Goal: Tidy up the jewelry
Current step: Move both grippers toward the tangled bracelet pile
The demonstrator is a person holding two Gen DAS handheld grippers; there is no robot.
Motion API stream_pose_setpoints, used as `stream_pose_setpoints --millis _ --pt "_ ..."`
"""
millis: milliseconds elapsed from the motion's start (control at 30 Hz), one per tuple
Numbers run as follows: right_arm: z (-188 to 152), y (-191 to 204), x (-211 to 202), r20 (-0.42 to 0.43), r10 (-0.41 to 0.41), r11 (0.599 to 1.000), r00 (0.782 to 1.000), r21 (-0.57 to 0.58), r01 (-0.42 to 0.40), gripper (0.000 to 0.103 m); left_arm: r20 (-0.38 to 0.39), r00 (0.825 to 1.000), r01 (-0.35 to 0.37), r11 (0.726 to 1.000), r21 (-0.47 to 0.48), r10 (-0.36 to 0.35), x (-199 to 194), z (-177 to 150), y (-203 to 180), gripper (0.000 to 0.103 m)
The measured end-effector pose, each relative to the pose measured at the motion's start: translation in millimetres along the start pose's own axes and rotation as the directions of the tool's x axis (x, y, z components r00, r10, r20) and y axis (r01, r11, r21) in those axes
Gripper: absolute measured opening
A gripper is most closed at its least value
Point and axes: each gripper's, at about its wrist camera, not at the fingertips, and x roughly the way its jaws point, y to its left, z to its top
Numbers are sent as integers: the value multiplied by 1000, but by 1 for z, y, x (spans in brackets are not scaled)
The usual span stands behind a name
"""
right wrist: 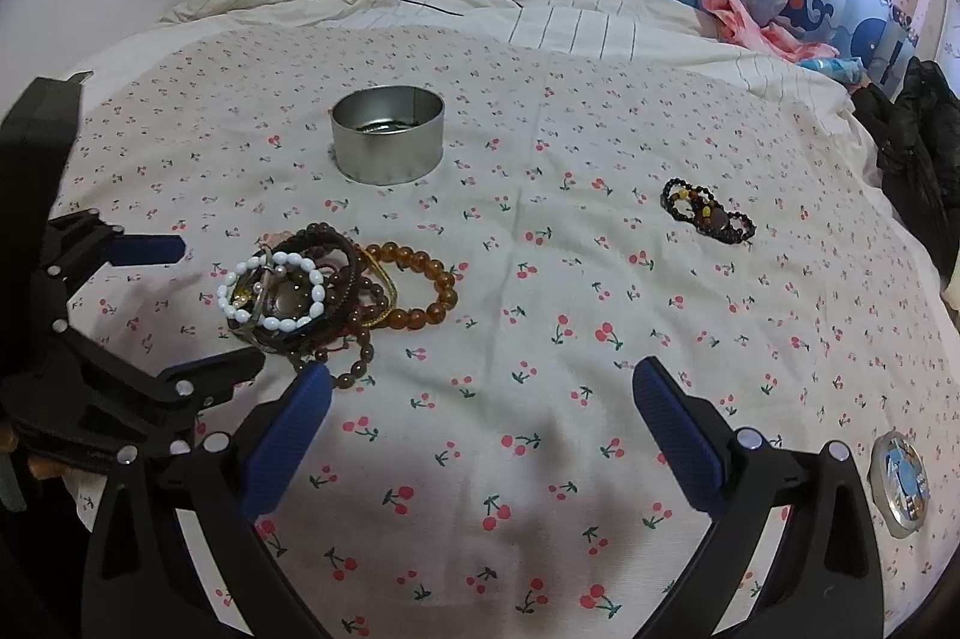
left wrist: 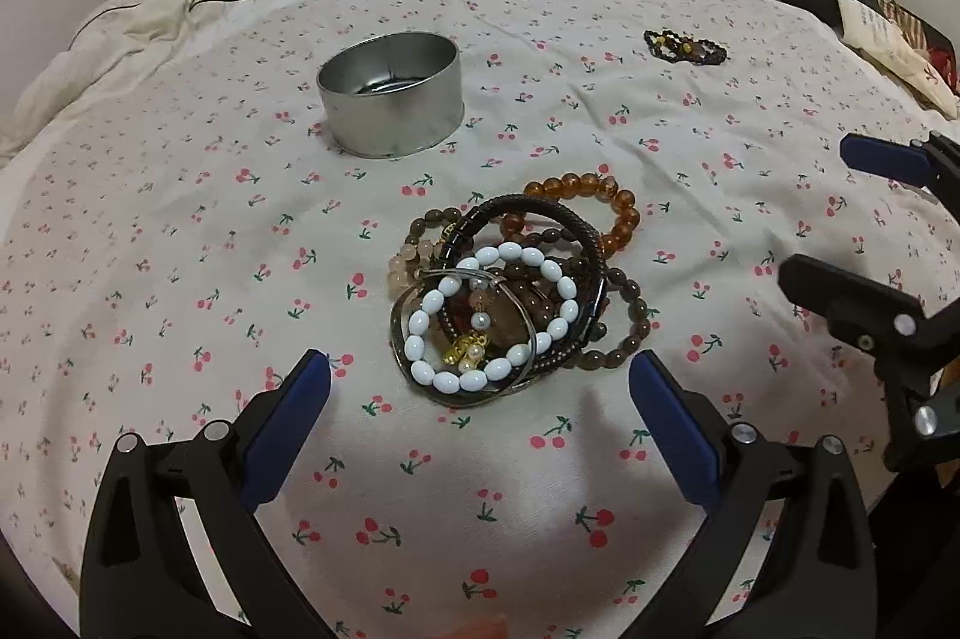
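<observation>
Left gripper [left wrist: 480, 393] jaws wide, empty | right gripper [right wrist: 482, 402] jaws wide, empty | tin lid [right wrist: 899, 485] print unreadable

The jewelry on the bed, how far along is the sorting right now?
Barely begun. Done: nothing shows inside the open metal tin. In hand: nothing; the left gripper and right gripper are both open, the left one facing the tangled bracelet pile. Left: the whole pile, plus the dark beaded bracelet lying apart, and the lid.
</observation>
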Motion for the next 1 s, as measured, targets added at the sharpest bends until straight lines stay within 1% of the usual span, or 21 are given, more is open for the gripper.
stream_pose_setpoints --millis 100,267,367,933,1000 --pt "0 0 2 -2 1 1000 1000 12 -1 97 8 1000 -21 1000 -22 21 -2 -1 1 96" --pt "1 0 1 11 2 999 1000 32 -3 97 25 995 -92 994 -66 94 -7 -4 3 96" --pt "2 -1 1 12 7 999 1000 43 -7 97 25 995 -94 992 -85 96 -8 -5 5 96" --pt "3 0 4 5 23 999 1000 48 -24 97 23 993 -110 993 -49 112 -7 -4 -6 96" --pt "4 0 3 15 32 998 999 50 -32 97 24 994 -103 993 -62 105 -7 -4 -6 96"
